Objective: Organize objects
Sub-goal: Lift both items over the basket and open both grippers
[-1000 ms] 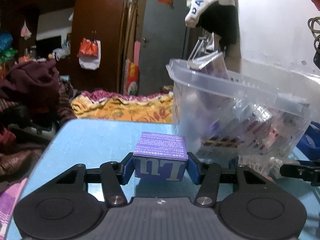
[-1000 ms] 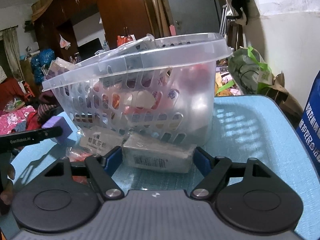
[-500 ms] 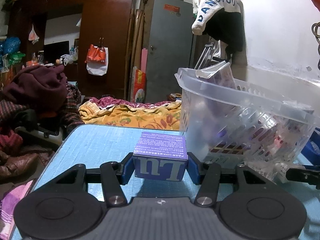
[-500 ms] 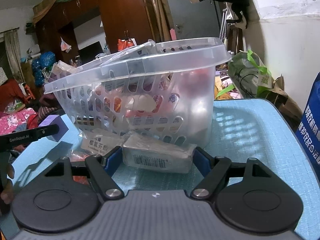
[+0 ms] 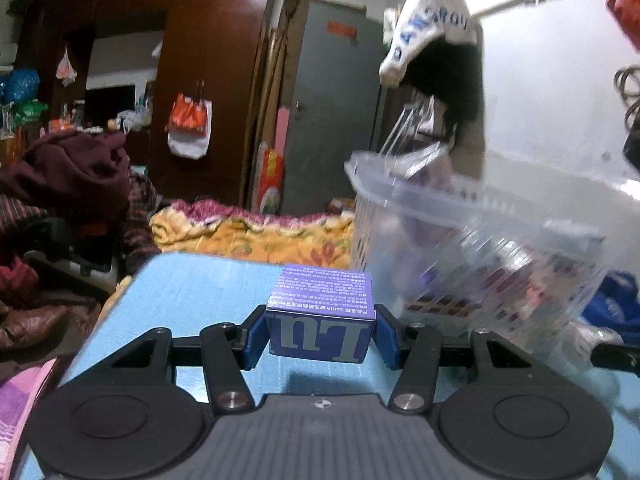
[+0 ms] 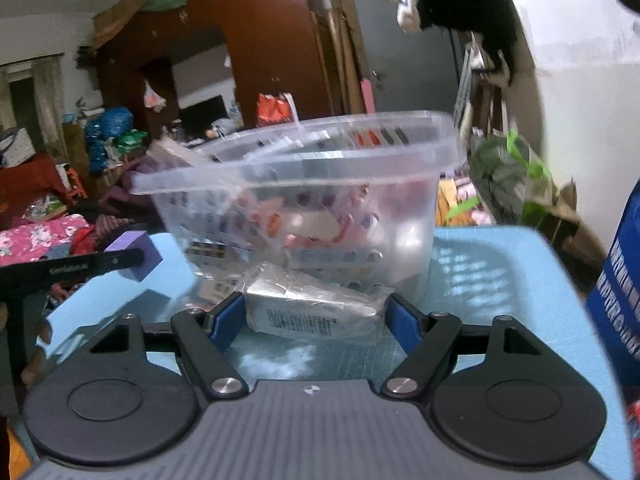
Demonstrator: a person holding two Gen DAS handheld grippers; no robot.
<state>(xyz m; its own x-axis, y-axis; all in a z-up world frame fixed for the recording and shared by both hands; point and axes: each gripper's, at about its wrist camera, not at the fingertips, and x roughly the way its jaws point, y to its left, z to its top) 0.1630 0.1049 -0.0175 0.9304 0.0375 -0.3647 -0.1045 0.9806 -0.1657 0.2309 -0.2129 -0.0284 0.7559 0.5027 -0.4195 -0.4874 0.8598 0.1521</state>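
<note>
Dark wooden wardrobe (image 5: 192, 80), grey door (image 5: 332, 112), white wall (image 5: 552, 92), blue table (image 5: 192, 288)

left gripper (image 5: 322, 334): closed, gripping, held level | right gripper (image 6: 316, 314): closed, gripping, held level

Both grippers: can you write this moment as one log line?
left gripper: shut on purple box | right gripper: shut on wrapped pack | basket: ahead

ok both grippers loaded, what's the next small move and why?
Probably lift the left gripper higher toward the basket rim. It grips the purple box below rim level, beside the basket wall. The right gripper holds the wrapped packet, also low.
</note>
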